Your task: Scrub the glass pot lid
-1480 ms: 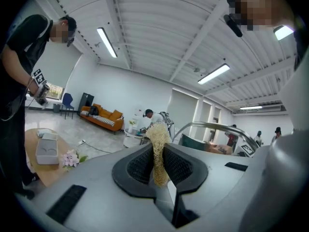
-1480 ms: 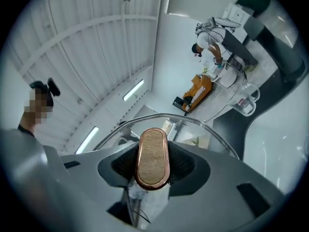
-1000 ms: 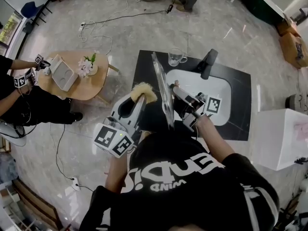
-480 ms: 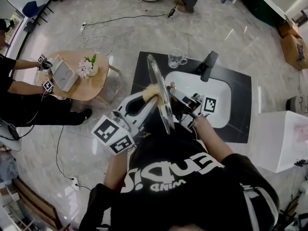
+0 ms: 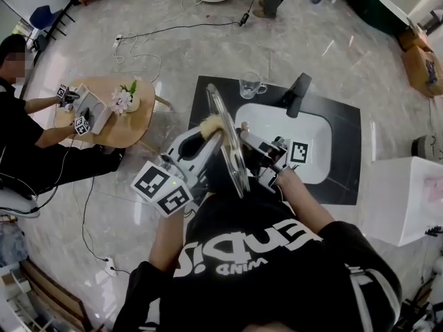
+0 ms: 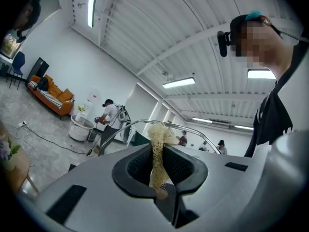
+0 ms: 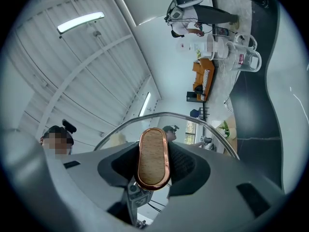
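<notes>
Above square black countertop (image 5: 344,126) with white sink basin (image 5: 315,126), near its left end: round glass pot lid with steel rim (image 5: 232,151), upright on edge, long axis running near to far, faces turned left and right.

At right face, right gripper (image 5: 250,138), tilted a little upward, jaws partway apart and clamped on lid's oval wood-and-copper knob (image 7: 153,158).

At left face, left gripper (image 5: 210,137), held level, jaws pinched tight on tan fibrous scrubbing pad (image 6: 156,149), pad's tuft right at glass towards far rim.
</notes>
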`<state>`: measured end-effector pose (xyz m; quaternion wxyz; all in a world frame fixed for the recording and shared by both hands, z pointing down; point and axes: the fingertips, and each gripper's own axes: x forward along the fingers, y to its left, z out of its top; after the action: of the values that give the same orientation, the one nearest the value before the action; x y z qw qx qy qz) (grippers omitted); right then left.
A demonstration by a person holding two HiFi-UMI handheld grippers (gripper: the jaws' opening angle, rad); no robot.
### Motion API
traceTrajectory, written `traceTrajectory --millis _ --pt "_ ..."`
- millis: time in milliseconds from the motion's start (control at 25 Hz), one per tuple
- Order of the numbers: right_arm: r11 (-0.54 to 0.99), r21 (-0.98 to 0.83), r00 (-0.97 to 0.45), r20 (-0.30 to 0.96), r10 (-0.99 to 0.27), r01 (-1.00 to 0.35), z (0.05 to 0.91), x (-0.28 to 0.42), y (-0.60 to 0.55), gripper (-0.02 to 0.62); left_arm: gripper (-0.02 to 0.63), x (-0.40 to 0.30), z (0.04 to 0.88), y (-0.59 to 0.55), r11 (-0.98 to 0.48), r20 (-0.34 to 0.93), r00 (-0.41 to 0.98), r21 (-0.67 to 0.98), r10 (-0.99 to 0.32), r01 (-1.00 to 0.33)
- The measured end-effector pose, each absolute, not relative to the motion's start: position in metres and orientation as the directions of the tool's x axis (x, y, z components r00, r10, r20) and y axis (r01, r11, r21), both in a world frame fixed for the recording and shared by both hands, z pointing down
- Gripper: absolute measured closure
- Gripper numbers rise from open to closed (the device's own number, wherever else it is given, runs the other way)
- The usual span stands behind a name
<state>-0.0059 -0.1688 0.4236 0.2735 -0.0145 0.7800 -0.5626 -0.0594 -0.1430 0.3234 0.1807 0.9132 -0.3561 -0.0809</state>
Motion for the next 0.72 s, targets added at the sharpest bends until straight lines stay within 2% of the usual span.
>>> traceTrajectory --millis 720 --pt "0.38 -0.852 -0.832 -0.478 -0.283 0.36 0.414 -0.006 -0.156 0.422 0.551 -0.083 0.35 -0.194 -0.605 -0.006 0.683 0.47 -0.73 -0.642"
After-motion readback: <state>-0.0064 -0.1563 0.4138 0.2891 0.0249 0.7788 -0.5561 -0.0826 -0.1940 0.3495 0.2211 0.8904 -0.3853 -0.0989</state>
